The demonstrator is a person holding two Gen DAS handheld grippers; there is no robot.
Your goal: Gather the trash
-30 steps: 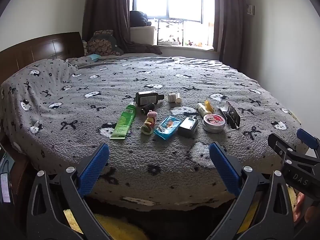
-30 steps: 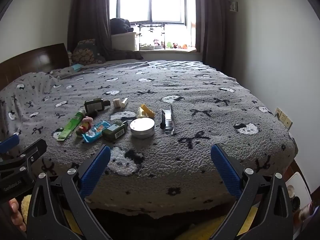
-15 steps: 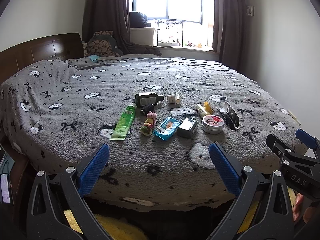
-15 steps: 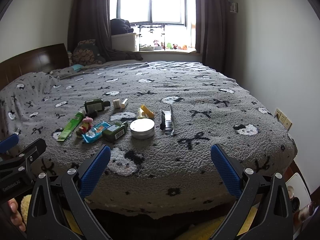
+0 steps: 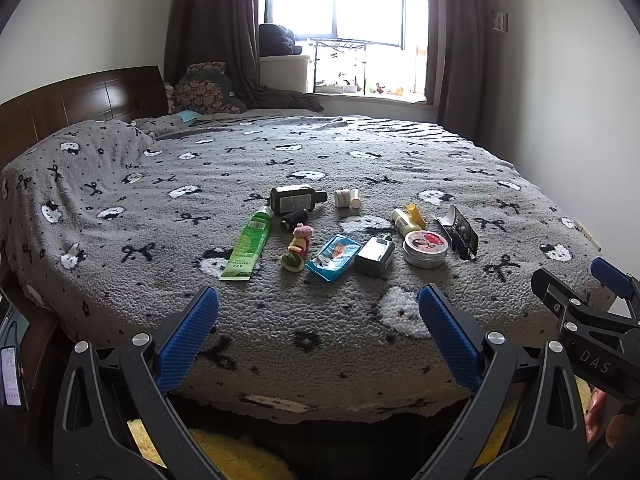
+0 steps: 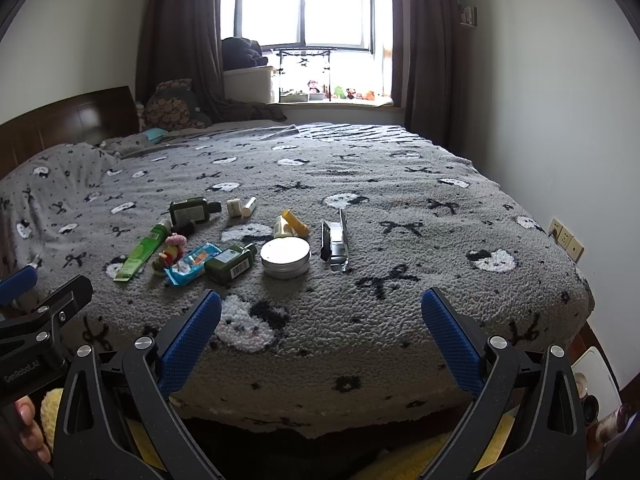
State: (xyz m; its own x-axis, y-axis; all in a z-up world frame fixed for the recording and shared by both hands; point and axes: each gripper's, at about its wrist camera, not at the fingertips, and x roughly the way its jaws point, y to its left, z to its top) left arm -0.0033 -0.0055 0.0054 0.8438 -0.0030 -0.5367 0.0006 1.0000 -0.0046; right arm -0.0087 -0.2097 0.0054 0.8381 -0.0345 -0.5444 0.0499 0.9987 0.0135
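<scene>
Our left gripper (image 5: 318,334) and right gripper (image 6: 320,334): both spread wide, holding nothing, held at the near edge of the bed (image 5: 120,200), well apart from the trash, presumably to survey it first. Trash: one loose row mid-blanket, from green tube (image 5: 249,246) at left, through blue wrapper (image 5: 334,257) and round tin (image 5: 425,248), to torn black packet (image 5: 460,231) at right.

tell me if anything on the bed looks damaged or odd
The black and silver carton right of the round tin looks torn open and flattened. Beside it, bottles and tubes, like the green tube, lie on their sides. No spill shows on the blanket.
</scene>
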